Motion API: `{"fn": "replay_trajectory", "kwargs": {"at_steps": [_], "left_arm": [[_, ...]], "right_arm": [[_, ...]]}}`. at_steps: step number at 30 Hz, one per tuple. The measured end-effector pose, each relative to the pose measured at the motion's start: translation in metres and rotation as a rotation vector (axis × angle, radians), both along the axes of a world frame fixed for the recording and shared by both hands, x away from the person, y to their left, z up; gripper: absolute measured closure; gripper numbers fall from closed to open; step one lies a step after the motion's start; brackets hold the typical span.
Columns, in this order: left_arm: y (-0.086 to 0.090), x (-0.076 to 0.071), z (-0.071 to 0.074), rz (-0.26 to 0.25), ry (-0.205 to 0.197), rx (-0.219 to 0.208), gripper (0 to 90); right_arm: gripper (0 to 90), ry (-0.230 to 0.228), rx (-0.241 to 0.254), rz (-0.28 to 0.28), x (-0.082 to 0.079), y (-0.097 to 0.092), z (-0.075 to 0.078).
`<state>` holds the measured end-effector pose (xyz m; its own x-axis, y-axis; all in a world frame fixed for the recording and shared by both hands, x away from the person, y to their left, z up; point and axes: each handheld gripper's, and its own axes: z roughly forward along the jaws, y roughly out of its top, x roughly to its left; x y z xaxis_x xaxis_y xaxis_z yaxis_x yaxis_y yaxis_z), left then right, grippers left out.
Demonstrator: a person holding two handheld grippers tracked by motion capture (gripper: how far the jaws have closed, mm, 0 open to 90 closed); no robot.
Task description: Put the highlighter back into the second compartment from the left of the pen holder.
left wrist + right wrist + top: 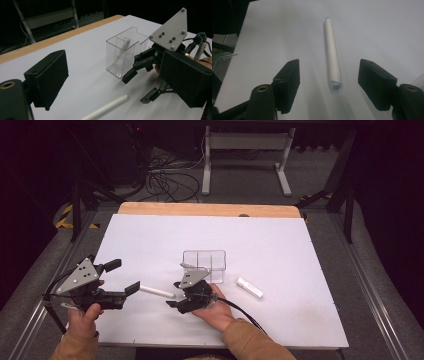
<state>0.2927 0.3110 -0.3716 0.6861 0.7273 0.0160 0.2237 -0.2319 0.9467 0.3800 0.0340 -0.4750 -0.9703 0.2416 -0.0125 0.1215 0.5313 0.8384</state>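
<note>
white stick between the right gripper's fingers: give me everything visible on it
The white stick is a slim, straight, matte cylinder, paper-like in look, with a pale blue tip at each end. It lies flat on the white table sheet, lengthwise between the right gripper's open fingers, which stand apart from it. Only the sheet touches it.

- Tan sleeves at the frame's bottom edge.
- Black grippers: left gripper, right gripper.
- Grey triangular plate with dark screws.
- Black cable lower centre.
</note>
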Motion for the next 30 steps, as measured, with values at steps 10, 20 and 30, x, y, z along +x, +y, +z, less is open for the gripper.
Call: {"fn": "replay_trajectory", "kwargs": {"at_steps": [10,20,30], "left_arm": [[0.000,0.000,0.000,0.001,0.003,-0.002,9.0],[0.001,0.002,-0.001,-0.005,0.010,-0.018,9.0],[0.001,0.003,-0.001,-0.002,0.004,-0.006,9.0]], "right_arm": [[49.1,-0.036,-0.058,-0.017,0.004,0.009,-0.007],[61.3,-0.061,-0.110,-0.023,0.006,0.019,-0.010],[69.0,-0.079,-0.143,-0.019,0.006,0.027,-0.012]]}}
